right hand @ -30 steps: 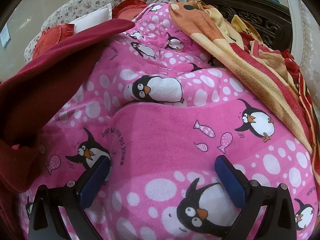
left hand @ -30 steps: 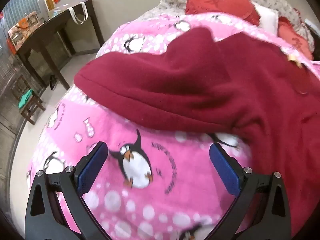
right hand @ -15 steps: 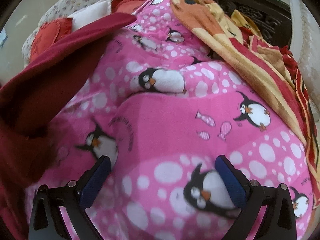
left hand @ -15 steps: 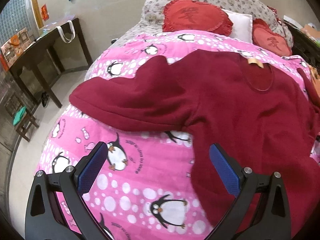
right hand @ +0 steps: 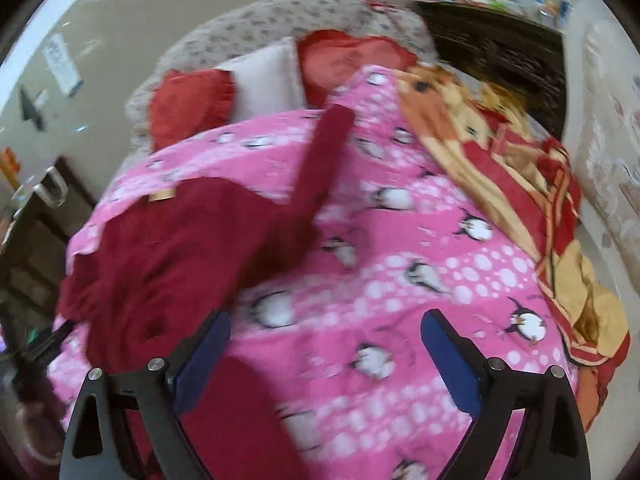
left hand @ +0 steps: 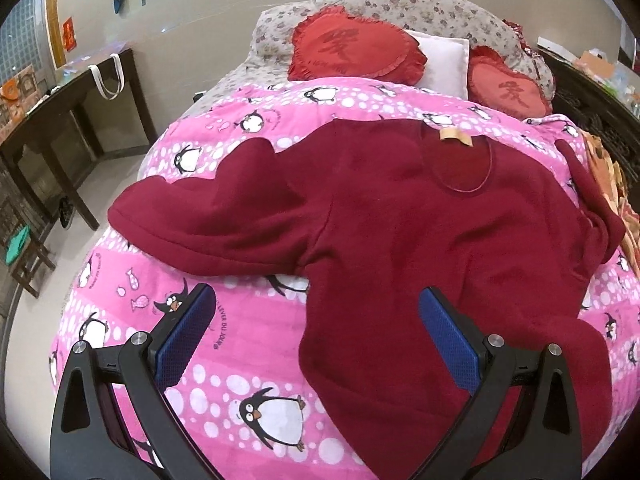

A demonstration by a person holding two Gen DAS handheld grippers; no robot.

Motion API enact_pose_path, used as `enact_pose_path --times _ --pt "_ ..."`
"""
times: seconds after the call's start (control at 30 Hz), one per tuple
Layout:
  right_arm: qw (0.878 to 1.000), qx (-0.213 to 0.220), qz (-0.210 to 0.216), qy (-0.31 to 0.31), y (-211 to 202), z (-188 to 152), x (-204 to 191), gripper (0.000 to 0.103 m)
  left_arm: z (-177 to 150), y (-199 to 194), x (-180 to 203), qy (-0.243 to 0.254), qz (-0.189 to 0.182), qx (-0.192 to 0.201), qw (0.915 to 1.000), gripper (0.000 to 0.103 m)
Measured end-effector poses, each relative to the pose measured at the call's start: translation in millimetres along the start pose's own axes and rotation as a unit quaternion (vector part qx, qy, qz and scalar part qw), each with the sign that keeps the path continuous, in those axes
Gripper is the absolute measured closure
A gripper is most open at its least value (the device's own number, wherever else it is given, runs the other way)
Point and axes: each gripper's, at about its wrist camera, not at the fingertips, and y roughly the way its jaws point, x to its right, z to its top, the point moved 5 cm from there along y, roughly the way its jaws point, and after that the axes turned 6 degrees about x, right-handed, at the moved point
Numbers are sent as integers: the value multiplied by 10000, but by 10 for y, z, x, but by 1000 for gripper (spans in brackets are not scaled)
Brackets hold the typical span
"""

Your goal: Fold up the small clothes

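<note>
Lying spread beneath both wide-open, empty grippers: left gripper, right gripper, maroon sweater.

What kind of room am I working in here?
Most likely a home bedroom: a bed under a pink penguin blanket, red heart cushions at its head, and a dark wooden side table. The maroon sweater lies spread on top.

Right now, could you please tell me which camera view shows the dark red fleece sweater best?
The left wrist view: the dark red fleece sweater lies sharp there, spread out, neckline visible. The right wrist view is motion-blurred and shows it bunched at the left.
</note>
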Motion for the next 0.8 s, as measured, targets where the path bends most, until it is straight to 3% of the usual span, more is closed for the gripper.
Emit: enact_pose_path --times 0.13,0.2,0.3,0.43,0.8 --pt "9975 -385 582 62 -101 -42 -498 8 30 -57 10 32 -6 17 10000 1" --pt "9967 -268 748 -139 -130 -60 -753 8 60 -83 -5 17 -8 14 10000 1" --pt "9954 -159 764 -557 -58 -57 -1101 8 81 -109 -41 -4 13 16 10000 1" --pt "9935 -286 897 -635 171 -75 -1424 8 102 -117 -86 -12 59 25 10000 1" --pt "9908 -92 683 -1165 576 -81 -1847 8 134 3 -126 -92 71 -61 9999 1"
